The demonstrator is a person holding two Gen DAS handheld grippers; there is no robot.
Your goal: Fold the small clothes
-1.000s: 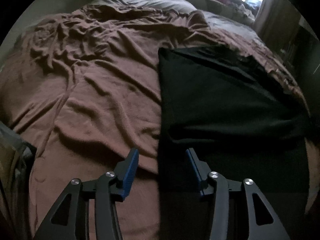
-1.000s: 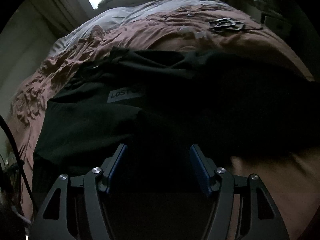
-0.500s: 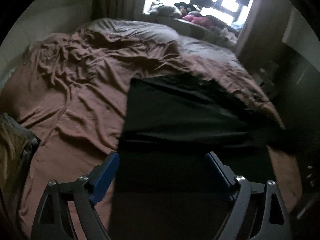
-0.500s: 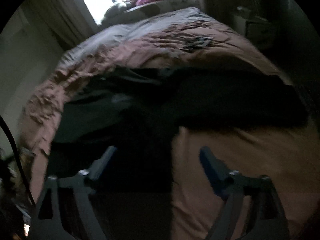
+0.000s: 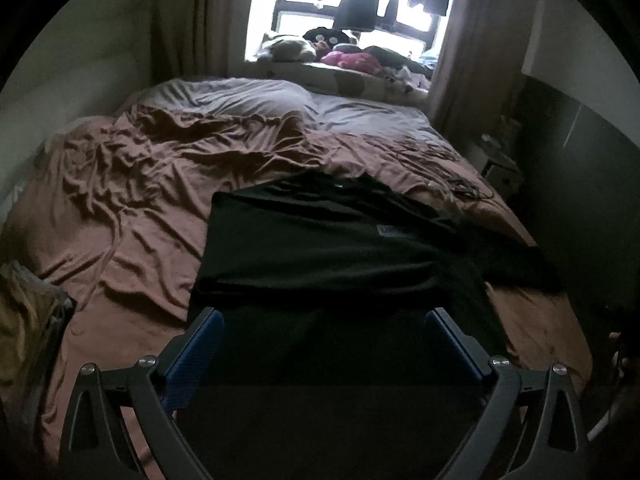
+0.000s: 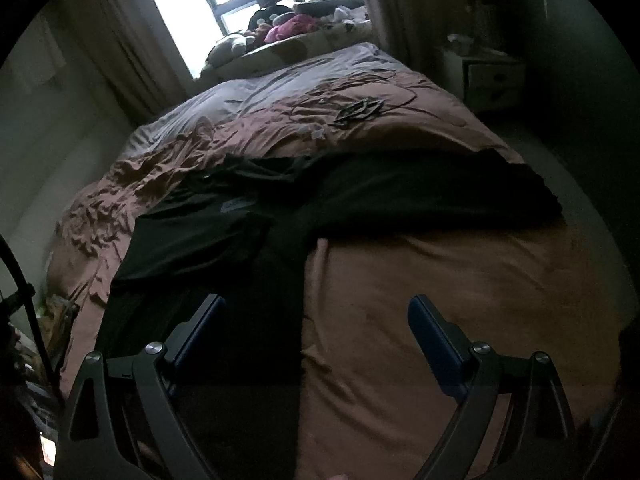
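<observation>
A: We're sitting between folds. The black garment (image 5: 320,248) is lying on the brown blanket (image 5: 120,208) at the near end of the bed (image 5: 360,116), lower part already doubled up over the body, one sleeve (image 6: 440,196) sticking out flat to its right side.

B: Fingers?

A: Left gripper (image 5: 320,340) fingers have just been opening and are standing wide apart, nothing between them, hanging over the garment's near fold edge. Right gripper (image 6: 316,328) same: jaws just been opening, now wide, empty, hanging over the garment's right edge where it meets bare blanket.

B: Next?

A: We're judging the sleeve side needs folding in. That's calling for the right gripper reaching to the sleeve's far end, pinching one layer only, carrying it across the garment's body. The left should be pinning the garment's near-left corner.
</observation>
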